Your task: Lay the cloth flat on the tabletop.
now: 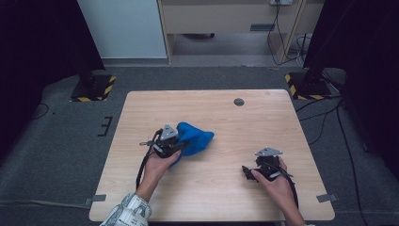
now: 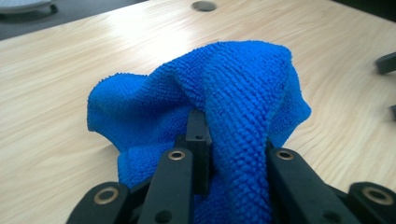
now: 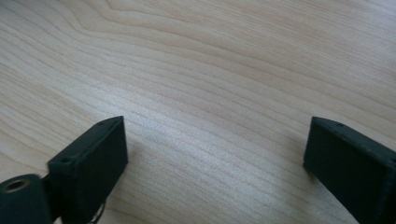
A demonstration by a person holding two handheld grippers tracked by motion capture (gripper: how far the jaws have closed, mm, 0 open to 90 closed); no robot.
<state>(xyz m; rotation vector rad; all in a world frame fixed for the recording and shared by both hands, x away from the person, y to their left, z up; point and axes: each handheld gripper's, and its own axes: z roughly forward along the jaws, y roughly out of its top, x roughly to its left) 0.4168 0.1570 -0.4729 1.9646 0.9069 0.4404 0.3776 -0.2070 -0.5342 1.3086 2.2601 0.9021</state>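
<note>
Both grippers are black. The left gripper (image 1: 175, 147) and the right gripper (image 1: 256, 170) each carry a grey three-cornered plate on top, and a black cable trails back from each. Brass-ringed screw holes dot the jaw linkages. At 7 o'clock, the left sleeve (image 1: 128, 215) is white with a dark print.

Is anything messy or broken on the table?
Nothing looks broken or spilled. The blue cloth is bunched in a lump instead of lying flat, because the left gripper is pinching it. The right gripper is open over bare table.
</note>
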